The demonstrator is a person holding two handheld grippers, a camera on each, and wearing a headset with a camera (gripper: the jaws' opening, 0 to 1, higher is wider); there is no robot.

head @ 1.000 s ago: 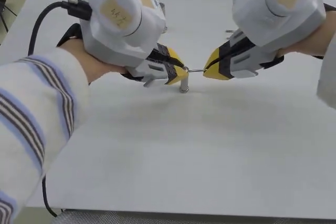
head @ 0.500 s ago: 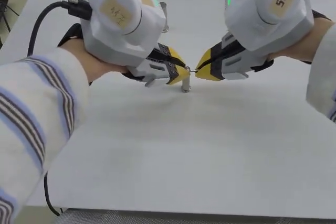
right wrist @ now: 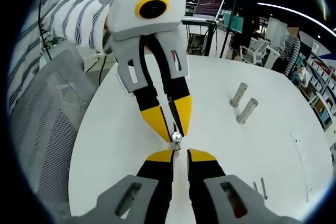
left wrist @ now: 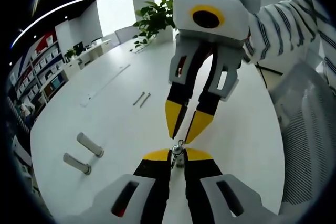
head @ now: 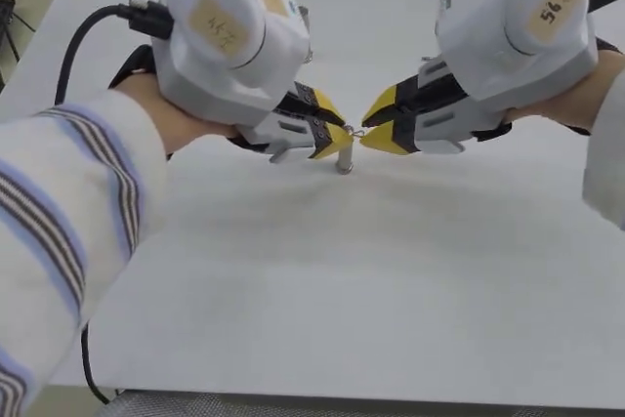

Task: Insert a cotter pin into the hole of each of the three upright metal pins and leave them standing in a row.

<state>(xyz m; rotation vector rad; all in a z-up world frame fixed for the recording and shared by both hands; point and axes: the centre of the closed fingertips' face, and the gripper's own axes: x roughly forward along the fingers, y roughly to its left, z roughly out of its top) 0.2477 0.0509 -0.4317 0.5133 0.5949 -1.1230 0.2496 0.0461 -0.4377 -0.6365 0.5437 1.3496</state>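
My left gripper (head: 342,140) is shut on a short upright metal pin (head: 344,161) that stands on the white table (head: 322,280). In the left gripper view the pin's top (left wrist: 178,155) sits between the left gripper's (left wrist: 178,157) yellow tips. A thin wire cotter pin (head: 357,132) sticks out sideways from the pin's top toward my right gripper (head: 368,133). The right gripper's jaws stand slightly apart around the cotter pin's loop (right wrist: 177,137). The two grippers meet tip to tip, the right gripper (left wrist: 185,136) facing the left gripper (right wrist: 175,131).
Two more metal pins (left wrist: 90,144) (left wrist: 76,163) stand side by side farther off on the table, also seen as pins (right wrist: 239,94) (right wrist: 248,110). Spare cotter pins (left wrist: 142,99) lie beyond. A black cable (head: 83,36) trails off the left edge. A mesh chair (left wrist: 310,129) stands beside the table.
The right gripper came in toward the metal pin with the cotter pin, pushing it in. Its jaws have since spread apart. The left gripper has held still on the metal pin.
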